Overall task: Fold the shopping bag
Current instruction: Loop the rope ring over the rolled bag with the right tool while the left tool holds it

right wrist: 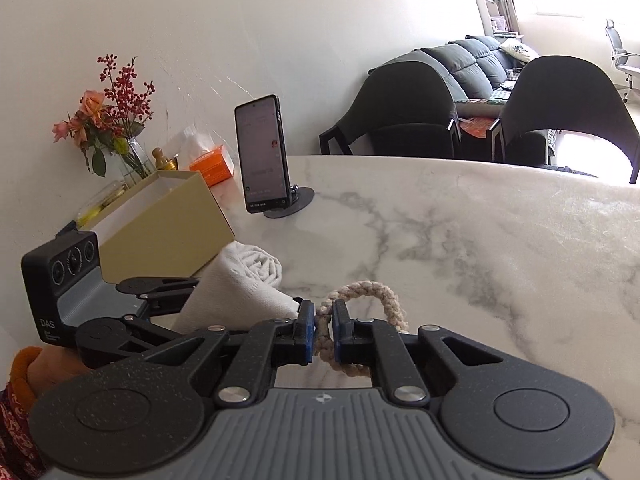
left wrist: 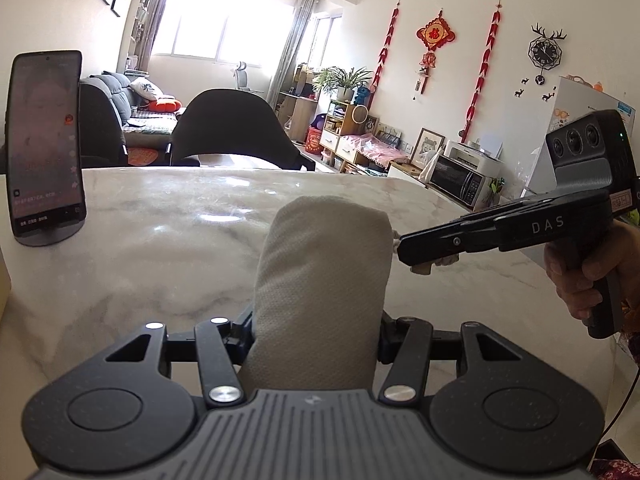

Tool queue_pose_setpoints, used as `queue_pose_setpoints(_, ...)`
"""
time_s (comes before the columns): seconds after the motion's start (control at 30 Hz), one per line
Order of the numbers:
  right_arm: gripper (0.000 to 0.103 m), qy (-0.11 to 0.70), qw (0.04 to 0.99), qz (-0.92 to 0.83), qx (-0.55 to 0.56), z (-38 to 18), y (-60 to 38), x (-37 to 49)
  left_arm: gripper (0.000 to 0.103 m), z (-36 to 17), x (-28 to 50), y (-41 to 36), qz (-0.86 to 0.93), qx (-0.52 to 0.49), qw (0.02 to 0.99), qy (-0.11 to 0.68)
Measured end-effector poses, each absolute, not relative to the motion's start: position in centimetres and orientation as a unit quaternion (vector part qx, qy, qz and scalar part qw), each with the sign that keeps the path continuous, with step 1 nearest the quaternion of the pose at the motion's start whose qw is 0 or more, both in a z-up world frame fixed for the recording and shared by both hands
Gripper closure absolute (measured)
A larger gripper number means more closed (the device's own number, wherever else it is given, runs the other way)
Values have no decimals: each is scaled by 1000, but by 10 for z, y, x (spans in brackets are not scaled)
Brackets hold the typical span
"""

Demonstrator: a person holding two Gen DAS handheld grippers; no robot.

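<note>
A beige cloth shopping bag (left wrist: 320, 280) is rolled into a thick bundle above the marble table (left wrist: 152, 248). My left gripper (left wrist: 316, 332) is shut on its near end, and the roll hides the fingertips. From the right, my right gripper (left wrist: 416, 256) reaches to the roll's side with a bit of rope in its tips. In the right wrist view, the right gripper (right wrist: 323, 330) is shut on the bag's braided rope handle (right wrist: 376, 300), whose loop arches past the blue pads. The rolled bag (right wrist: 244, 280) lies to the left in the left gripper (right wrist: 192, 296).
A phone on a round stand (left wrist: 46, 144) (right wrist: 262, 156) stands at the table's left. A gold open box (right wrist: 160, 220), a flower vase (right wrist: 108, 128) and an orange tissue box (right wrist: 212, 164) sit by the wall. Dark chairs (left wrist: 236, 128) line the far edge.
</note>
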State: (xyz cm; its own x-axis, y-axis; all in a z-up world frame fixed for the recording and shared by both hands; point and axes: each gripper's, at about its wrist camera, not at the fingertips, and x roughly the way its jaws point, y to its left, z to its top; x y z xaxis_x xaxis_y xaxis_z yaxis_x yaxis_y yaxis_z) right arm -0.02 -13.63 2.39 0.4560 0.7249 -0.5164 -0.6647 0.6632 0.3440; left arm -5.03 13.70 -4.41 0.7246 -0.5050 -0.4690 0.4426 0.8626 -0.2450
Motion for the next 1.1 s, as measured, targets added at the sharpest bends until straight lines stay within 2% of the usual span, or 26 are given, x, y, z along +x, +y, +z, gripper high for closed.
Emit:
queue_pose_setpoints(0.27, 92, 309, 821, 475, 73, 61, -119, -16, 49, -46, -48, 135, -268, -94, 921, 266)
queue_pose_setpoints(0.33, 90, 312, 814, 485, 66, 63, -110, -19, 49, -47, -48, 136, -271, -113, 919, 264)
queue_pose_setpoints(0.4, 82, 321, 813, 483, 49, 60, -100, -22, 49, -48, -48, 137, -281, -140, 913, 262)
queue_pose_setpoints(0.8, 82, 334, 813, 463, 117, 51, -113, -13, 49, -64, -42, 165, -288, -319, 867, 251)
queue_pose_setpoints(1.1, 83, 317, 825, 441, 155, 42, -112, -17, 49, -24, -69, 138, -220, -177, 943, 176)
